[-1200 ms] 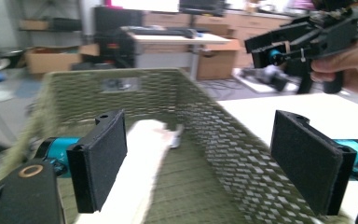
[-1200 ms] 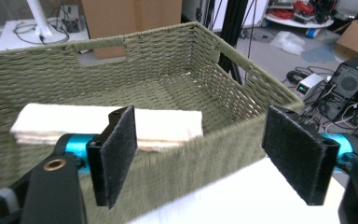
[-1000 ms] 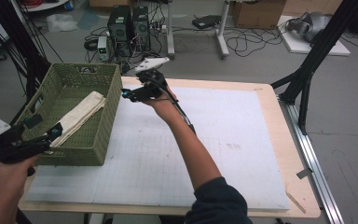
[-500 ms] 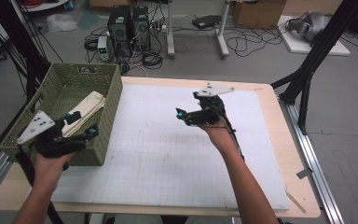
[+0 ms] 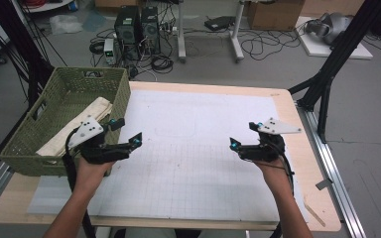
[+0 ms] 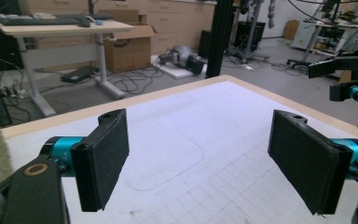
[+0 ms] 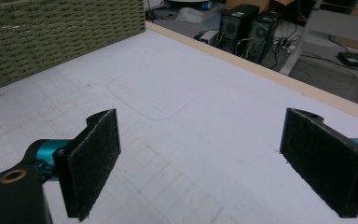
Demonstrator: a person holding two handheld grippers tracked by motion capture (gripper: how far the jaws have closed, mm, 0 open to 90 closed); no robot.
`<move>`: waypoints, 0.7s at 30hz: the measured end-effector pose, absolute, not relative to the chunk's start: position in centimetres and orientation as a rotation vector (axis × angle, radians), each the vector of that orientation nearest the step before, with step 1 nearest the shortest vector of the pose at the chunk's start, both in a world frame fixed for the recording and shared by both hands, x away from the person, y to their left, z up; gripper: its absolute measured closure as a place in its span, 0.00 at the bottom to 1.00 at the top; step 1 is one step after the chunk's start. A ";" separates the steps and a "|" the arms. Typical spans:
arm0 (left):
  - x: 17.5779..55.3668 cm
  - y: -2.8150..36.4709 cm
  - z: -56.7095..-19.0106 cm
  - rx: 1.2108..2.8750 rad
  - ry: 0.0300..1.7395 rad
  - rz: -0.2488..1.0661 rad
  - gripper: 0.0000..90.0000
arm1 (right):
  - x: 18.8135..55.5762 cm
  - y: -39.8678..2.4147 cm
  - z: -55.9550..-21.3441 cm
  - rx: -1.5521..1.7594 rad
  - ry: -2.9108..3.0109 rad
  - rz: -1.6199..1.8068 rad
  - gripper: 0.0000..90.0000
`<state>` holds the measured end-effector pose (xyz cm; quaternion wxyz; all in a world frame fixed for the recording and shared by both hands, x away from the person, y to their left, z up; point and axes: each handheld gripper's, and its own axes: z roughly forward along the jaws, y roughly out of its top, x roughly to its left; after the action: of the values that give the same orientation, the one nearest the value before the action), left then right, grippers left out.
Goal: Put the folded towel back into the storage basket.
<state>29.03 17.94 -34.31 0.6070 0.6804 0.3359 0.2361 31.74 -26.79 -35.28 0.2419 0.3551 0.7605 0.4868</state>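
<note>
While both tongs, left (image 5: 137, 141) and right (image 5: 234, 144), hang wide and empty, the folded cream cloth (image 5: 79, 126) lies inside the green wicker basket (image 5: 67, 84) (soft, light, floppy, I'd judge); pinch a folded edge.

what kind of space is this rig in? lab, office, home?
Most likely a robotics or data-collection lab. Desktop computer towers stand on the floor amid loose cables, cardboard boxes sit behind, and the work table carries a gridded white mat inside a black frame.
</note>
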 end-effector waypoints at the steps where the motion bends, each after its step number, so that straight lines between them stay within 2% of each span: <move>1: 29.0 17.4 -34.5 1.577 0.767 0.541 0.23 | 31.4 -27.3 -35.4 0.986 2.068 1.335 0.12; 12: 28.4 14.0 -36.8 1.649 0.706 0.474 0.23 | 27.6 -31.1 -37.6 1.080 2.001 1.254 0.12; 21: 28.5 13.6 -38.1 1.668 0.712 0.459 0.24 | 27.1 -31.3 -38.8 1.100 2.004 1.235 0.12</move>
<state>28.47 13.61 -38.06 0.5934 0.7177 0.3063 0.1973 27.10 -31.28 -38.77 0.2683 0.4077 0.7429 0.4581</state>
